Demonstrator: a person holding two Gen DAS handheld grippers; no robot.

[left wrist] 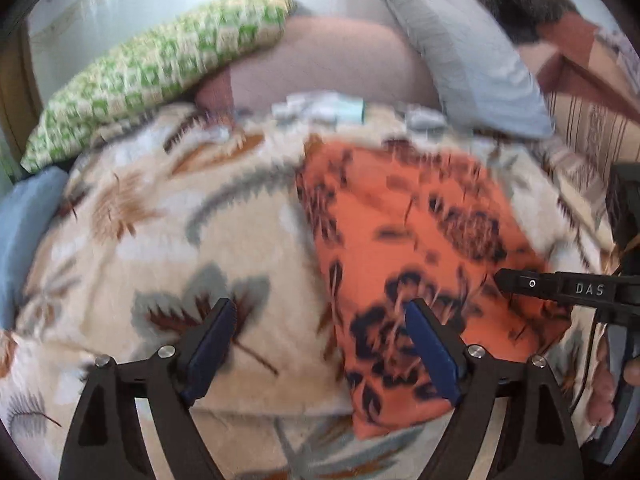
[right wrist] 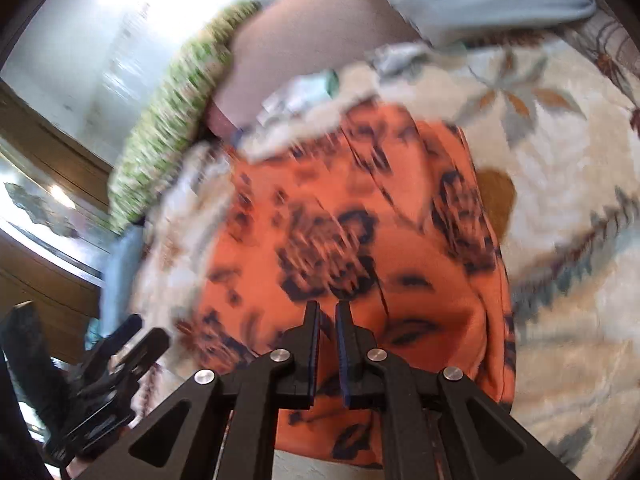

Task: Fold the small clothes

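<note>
Here, an orange garment with dark flowers (left wrist: 420,240) lies flat on a cream leaf-print blanket (left wrist: 168,240). Over the garment's near edge, the left gripper (left wrist: 320,348) is spread wide, empty. The right gripper (right wrist: 328,344) hovers over the garment, nearly closed, gripping nothing. Beyond the garment sits a green pillow (left wrist: 160,68).

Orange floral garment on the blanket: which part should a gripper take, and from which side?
Probably the near left corner of the orange floral garment, approached from its left side by the open left gripper. That edge lies free on the blanket, so a finger could slide beneath.
</note>
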